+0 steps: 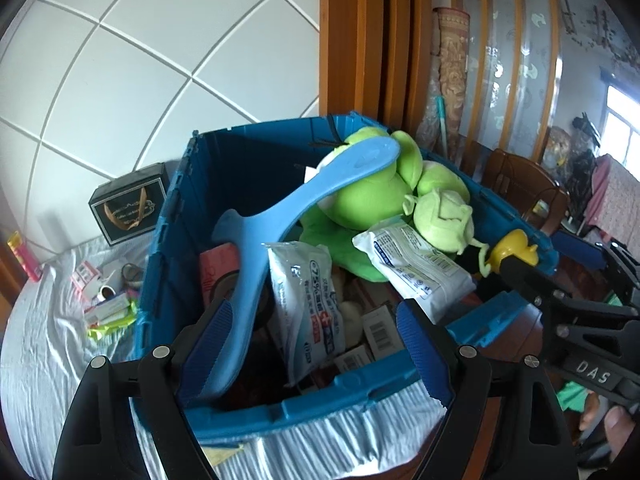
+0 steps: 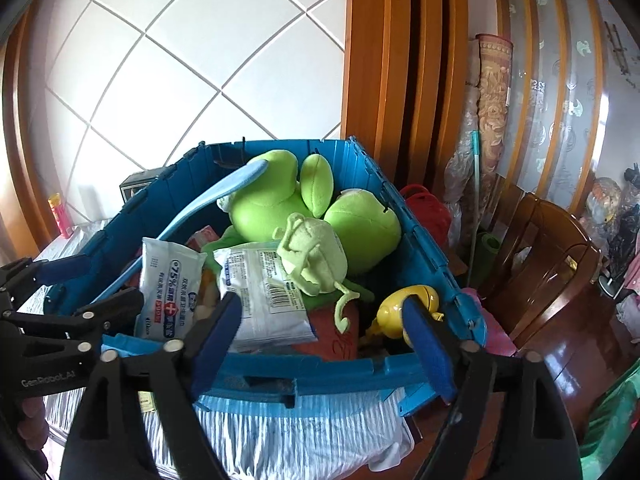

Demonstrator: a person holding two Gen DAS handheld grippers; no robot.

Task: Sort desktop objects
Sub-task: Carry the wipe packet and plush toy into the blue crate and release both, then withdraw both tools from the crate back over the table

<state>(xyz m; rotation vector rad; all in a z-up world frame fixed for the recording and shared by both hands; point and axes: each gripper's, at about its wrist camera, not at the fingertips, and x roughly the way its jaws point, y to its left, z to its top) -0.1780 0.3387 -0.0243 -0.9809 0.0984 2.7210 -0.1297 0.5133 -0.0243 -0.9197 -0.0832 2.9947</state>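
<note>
The left gripper is held wide and empty over the blue crate, beside the blue hanger. The right gripper is likewise spread with nothing clamped. The hanger could be knocked out, since it is propped loosely on the green plush.

- Daylight enters from the window at right; scene bright.
- Glare on the glass door and polished chair.
- Strong fisheye curvature; dark vignette at corners.
- Centre sharp; edges soft.
</note>
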